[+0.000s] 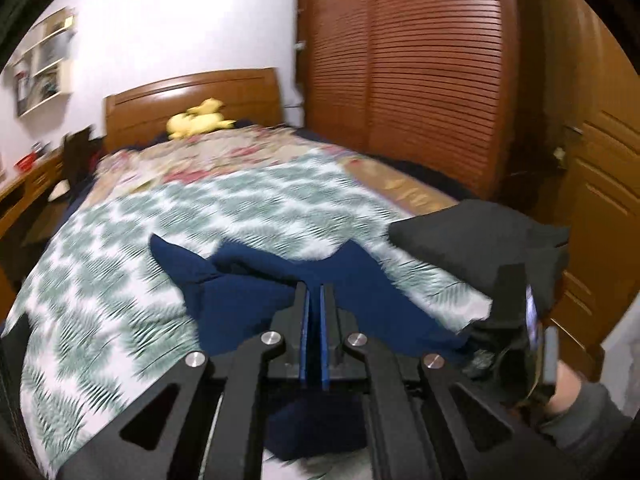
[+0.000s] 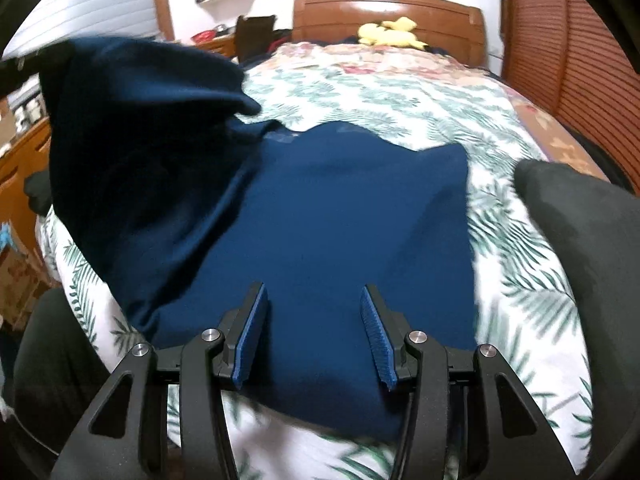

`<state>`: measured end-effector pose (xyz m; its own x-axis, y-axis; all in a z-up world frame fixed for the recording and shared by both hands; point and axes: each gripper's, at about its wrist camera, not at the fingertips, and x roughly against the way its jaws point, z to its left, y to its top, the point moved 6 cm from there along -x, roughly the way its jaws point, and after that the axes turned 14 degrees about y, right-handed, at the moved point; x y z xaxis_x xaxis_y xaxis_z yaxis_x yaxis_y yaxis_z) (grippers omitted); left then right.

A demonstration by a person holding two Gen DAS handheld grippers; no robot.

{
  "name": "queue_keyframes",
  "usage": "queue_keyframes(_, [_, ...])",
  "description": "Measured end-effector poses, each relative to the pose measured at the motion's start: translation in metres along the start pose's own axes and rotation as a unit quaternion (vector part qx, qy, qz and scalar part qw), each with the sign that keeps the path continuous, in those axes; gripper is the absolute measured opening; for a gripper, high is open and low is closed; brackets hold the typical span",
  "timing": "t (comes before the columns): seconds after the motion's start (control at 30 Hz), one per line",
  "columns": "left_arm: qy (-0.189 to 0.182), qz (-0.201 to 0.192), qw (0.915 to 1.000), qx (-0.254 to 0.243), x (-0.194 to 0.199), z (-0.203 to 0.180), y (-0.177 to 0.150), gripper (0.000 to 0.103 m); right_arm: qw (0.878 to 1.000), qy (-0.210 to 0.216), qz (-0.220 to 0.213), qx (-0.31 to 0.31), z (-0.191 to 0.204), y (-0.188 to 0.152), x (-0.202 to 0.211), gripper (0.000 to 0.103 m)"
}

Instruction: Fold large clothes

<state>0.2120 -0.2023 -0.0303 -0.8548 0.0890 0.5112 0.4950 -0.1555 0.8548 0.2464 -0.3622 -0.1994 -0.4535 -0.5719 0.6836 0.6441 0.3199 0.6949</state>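
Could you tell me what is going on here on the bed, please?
A person is folding a navy blue garment on the leaf-print bedspread. The left gripper is shut on the cloth, with one side raised in the right wrist view. The right gripper hovers open over the flat part. A folded dark garment lies alongside.

Garment (image 2: 320,220) on bed (image 2: 400,92), near foot end. Garment's left part raised off bed, draped toward left hand-held gripper (image 1: 315,296), which pinches cloth fold. Right hand-held gripper (image 2: 314,320) over garment's near edge, fingers apart. Folded pile (image 2: 580,232) right of garment, on same bed. Plush toy (image 2: 390,32) behind garment, against headboard (image 2: 384,4). Wardrobe (image 1: 400,60) right of bed. Surface (image 1: 24,188) left of bed.
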Motion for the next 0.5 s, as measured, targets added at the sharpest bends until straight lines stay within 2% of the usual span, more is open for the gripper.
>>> queue_keyframes(0.17, [-0.058,-0.006,0.9974,-0.043,-0.017,-0.077,0.028,0.000,1.000,-0.013,-0.010,-0.022,-0.029,-0.018,0.030,0.045])
queue_keyframes(0.27, [-0.081,0.017,0.9952,-0.051,-0.038,-0.108,0.030,0.000,0.999,-0.027,-0.016,-0.042,-0.046,-0.025,0.046,0.045])
queue_keyframes(0.4, [-0.084,0.049,0.9934,-0.060,-0.058,-0.122,0.023,0.001,0.997,-0.032,-0.036,-0.065,-0.061,-0.026,0.066,0.045])
queue_keyframes(0.5, [-0.077,0.042,0.9941,-0.064,-0.049,-0.121,0.022,0.004,0.996,-0.036,-0.052,-0.069,-0.063,-0.021,0.080,0.045])
